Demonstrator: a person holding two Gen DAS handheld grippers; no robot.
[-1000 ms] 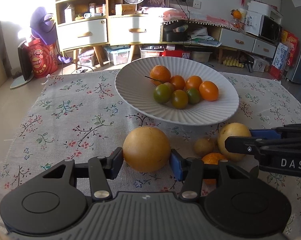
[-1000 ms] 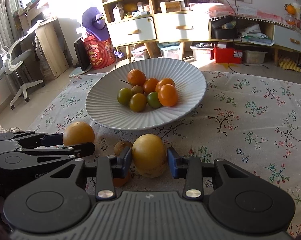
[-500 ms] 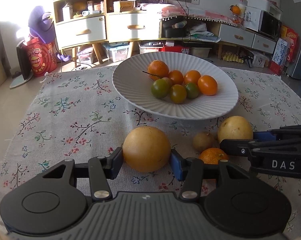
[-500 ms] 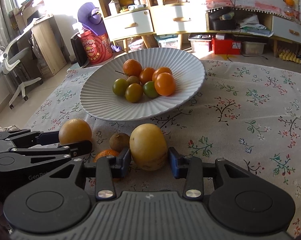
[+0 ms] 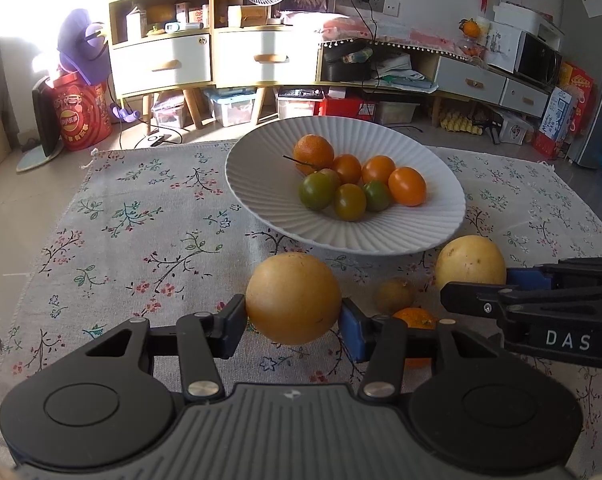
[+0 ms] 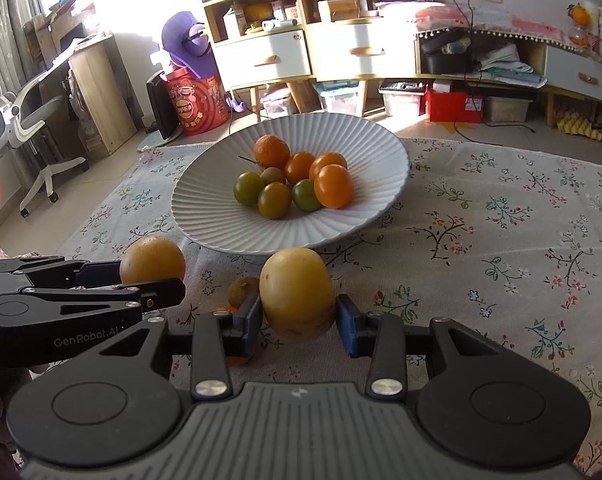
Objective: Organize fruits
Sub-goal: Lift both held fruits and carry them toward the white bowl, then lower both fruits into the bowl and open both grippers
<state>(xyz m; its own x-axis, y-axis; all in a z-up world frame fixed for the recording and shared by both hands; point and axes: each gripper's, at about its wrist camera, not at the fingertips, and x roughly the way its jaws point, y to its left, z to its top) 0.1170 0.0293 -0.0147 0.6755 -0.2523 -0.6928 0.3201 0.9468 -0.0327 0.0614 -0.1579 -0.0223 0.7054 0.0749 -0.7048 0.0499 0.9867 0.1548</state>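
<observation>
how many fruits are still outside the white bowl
4: one round fruit in the left gripper, one in the right gripper, a small brown fruit and an orange on the tablecloth; more may be hidden.

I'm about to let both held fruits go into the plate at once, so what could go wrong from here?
1. The round fruit in the left gripper is pinched only at its sides and might slip.
2. The yellow fruit in the right gripper travels close alongside; the fingers may collide.
3. The plate is shallow; dropped fruit could scatter the small fruits.

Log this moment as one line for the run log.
left gripper: shut on round yellow fruit | right gripper: shut on oval yellow fruit | plate: small fruits inside
</observation>
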